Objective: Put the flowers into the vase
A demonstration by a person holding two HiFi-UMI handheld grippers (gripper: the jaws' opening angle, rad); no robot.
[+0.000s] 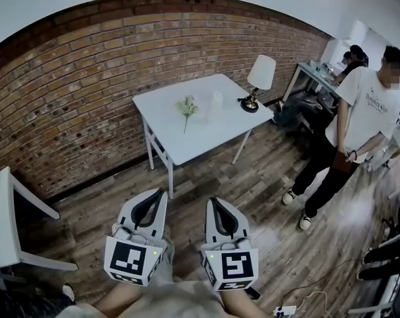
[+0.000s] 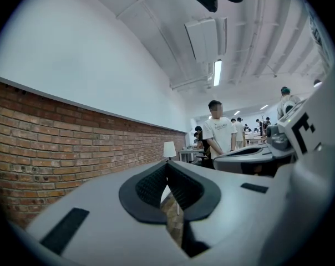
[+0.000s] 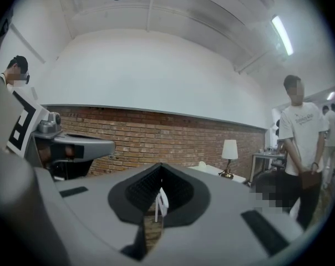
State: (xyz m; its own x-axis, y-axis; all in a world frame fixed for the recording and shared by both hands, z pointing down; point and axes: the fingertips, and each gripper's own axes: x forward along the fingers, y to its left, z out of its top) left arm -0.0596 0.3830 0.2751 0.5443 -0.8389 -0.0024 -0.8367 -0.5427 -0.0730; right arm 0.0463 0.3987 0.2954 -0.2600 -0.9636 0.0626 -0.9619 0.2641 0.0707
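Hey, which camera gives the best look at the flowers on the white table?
The head view. It looks down on the flowers lying on the white table, with the stem and blossoms unobstructed. In the left gripper view and the right gripper view the flowers can't be made out.

T-shirt (image 1: 371,105) print: small line across the chest, way too tiny to read
left gripper (image 1: 161,193) cube: black square marker, no letters
right gripper (image 1: 212,201) cube: same deal, nothing readable

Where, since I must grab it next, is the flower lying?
In the head view, the flower lies on the white table by the brick wall, left of the vase and the lamp.
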